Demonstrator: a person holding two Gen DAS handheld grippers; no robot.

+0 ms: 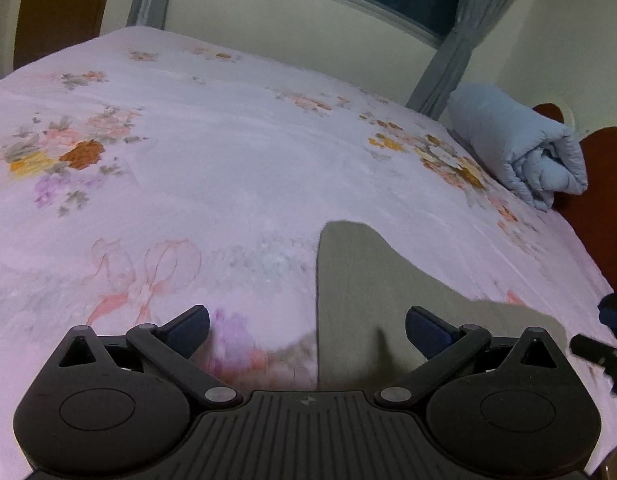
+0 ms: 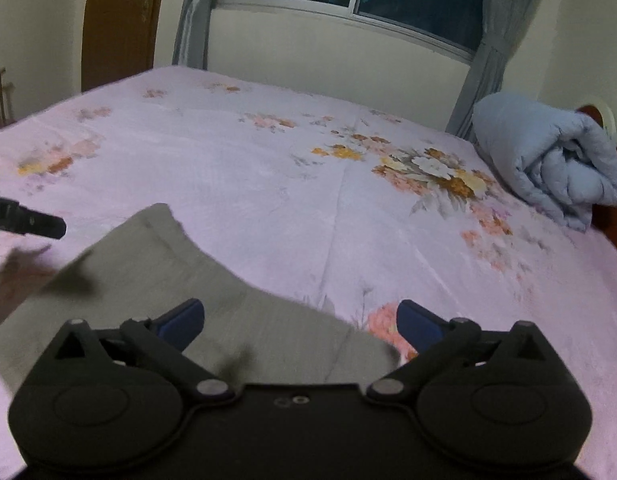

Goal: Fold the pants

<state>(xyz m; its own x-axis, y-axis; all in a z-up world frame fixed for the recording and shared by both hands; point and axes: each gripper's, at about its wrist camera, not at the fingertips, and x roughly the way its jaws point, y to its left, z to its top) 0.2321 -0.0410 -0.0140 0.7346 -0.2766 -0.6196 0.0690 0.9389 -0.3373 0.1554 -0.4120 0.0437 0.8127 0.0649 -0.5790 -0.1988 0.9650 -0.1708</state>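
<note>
A: Where are the pants point(image 1: 360, 300)?

B: Flat on the bed point(image 1: 228, 168), near edge, right under both grippers. Grey-olive cloth, one end pointing toward the middle of the bed. In the right wrist view they point(image 2: 168, 280) run from lower left to center.

A: Anything holding them?

B: No. Left gripper point(image 1: 307, 330) has its jaws spread wide, nothing between the pads, cloth only lies below. Right gripper point(image 2: 300, 326) same: jaws fully apart, empty, hanging above the pants. Neither touches the fabric as far as I can tell.

A: So how far along?

B: Hard to say exactly. What shows looks smooth and fairly compact, w/ a straight left edge in the left view, so I'd guess at least one fold is in, and the cloth has been let go. But the near part is hidden behind the gripper bodies, so can't count layers or see waistband or hems.

A: What's left then?

B: Prob. either one more fold to shorten it, or just tidying. Far end looks a bit tapered and uneven, could use squaring up. If another fold's needed, both need to re-grip corners first.

A: Anything in the way?

B: Not really. Blue quilt point(image 2: 548, 168) is rolled up at the far right, well apart.
</note>
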